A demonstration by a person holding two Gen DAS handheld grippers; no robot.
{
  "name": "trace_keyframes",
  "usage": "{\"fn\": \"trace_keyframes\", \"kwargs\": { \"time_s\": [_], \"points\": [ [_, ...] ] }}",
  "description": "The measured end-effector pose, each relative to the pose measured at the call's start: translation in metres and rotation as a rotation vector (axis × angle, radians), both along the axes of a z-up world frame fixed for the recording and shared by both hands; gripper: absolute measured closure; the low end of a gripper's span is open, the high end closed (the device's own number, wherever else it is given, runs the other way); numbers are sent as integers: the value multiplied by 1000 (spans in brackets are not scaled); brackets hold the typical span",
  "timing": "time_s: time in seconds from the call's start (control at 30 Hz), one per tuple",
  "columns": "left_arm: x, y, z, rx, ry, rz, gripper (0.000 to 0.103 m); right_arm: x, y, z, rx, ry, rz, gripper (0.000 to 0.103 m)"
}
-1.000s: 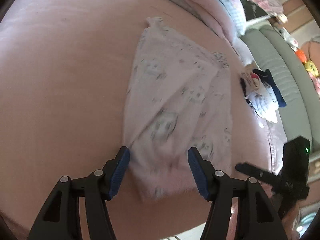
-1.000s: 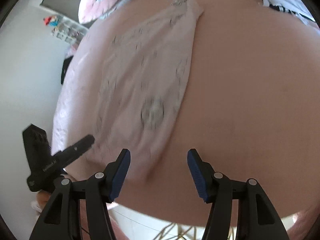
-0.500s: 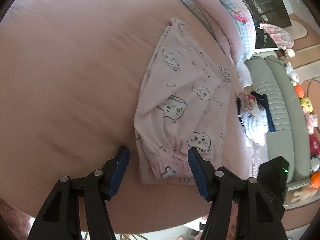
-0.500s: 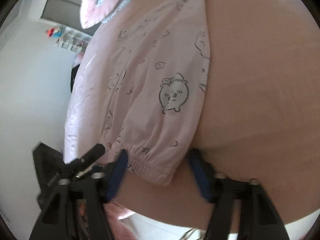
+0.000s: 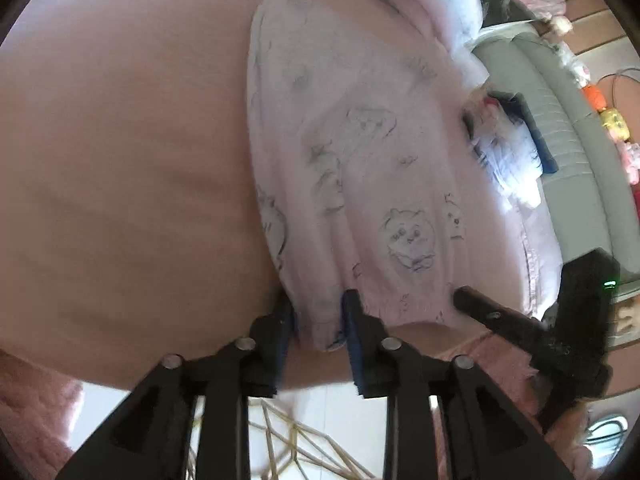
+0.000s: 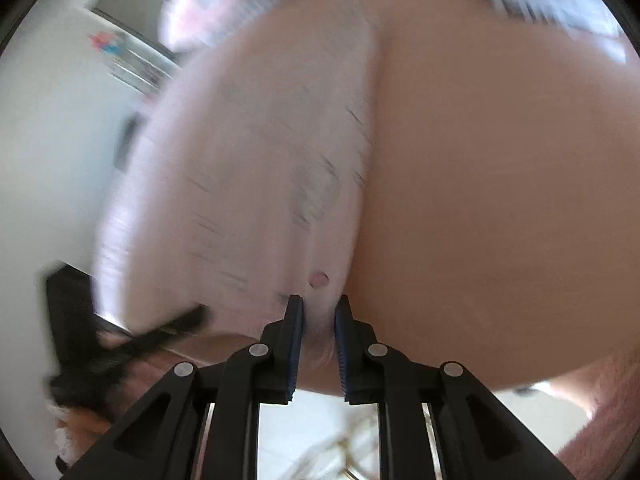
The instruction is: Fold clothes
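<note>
Left wrist view: the left gripper (image 5: 318, 316) sits at six o'clock, its jaws narrow and closing around a bunched corner of the pink printed garment (image 5: 360, 184), the cloth gathered between the blue pads (image 5: 351, 320). The garment lies on the pink bed (image 5: 120, 160) and stretches away toward twelve o'clock. At four o'clock the right gripper (image 5: 460, 294) meets the garment's other near corner. A heap of other clothes (image 5: 508, 152) lies at two o'clock, beside a grey sofa (image 5: 576, 152).

Right wrist view: blurred. The right gripper (image 6: 318, 320) at six o'clock has narrow, closing jaws with the garment's (image 6: 272, 168) hem between them; whether the pads press it, I cannot tell. The left gripper (image 6: 200, 314) shows at eight o'clock.
</note>
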State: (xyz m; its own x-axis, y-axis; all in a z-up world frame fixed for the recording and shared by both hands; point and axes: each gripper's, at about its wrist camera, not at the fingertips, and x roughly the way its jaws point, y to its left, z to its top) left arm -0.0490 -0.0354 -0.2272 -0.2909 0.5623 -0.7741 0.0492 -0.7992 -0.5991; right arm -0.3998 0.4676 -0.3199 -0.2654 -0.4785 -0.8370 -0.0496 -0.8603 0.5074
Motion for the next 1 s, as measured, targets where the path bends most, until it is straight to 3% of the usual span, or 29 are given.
{"fn": "trace_keyframes", "kwargs": {
  "time_s": [0.07, 0.13, 0.2, 0.27, 0.3, 0.37, 0.47, 0.57, 0.63, 0.7, 0.8, 0.93, 1.0],
  "points": [
    [-1, -7, 4, -2, -48, -1, 70, 11, 16, 0, -116, 8, -69, 84],
    [-1, -14, 25, -87, 38, 23, 62, 15, 27, 20, -88, 14, -53, 77],
    [-4, -15, 48, -191, 161, 31, 60, 20, 32, 53, 65, 163, -17, 66],
    [-19, -1, 62, -283, 279, -21, 54, 18, 27, 84, 267, 337, 64, 39],
    [-29, 11, 64, -333, 332, -59, 52, 4, 9, 92, 357, 396, 106, 39],
    [-47, 37, 58, -406, 402, -160, 51, -25, -30, 92, 415, 418, 183, 39],
    [-77, 63, 35, -468, 384, -288, 51, -58, -69, 81, 445, 396, 283, 39],
    [-103, 69, 3, -473, 281, -346, 51, -93, -98, 56, 474, 367, 367, 39],
    [-102, 65, -3, -472, 313, -402, 49, -99, -92, 25, 472, 284, 420, 38],
    [-93, 62, -5, -511, 345, -461, 48, -81, -75, 23, 432, 364, 422, 34],
    [-83, 51, -6, -544, 336, -495, 44, -55, -53, 22, 445, 346, 415, 31],
    [-80, 41, -1, -579, 262, -556, 44, -37, -37, 29, 529, 258, 414, 32],
    [-83, 37, 13, -587, 277, -557, 44, -31, -27, 38, 557, 258, 387, 32]
  ]
}}
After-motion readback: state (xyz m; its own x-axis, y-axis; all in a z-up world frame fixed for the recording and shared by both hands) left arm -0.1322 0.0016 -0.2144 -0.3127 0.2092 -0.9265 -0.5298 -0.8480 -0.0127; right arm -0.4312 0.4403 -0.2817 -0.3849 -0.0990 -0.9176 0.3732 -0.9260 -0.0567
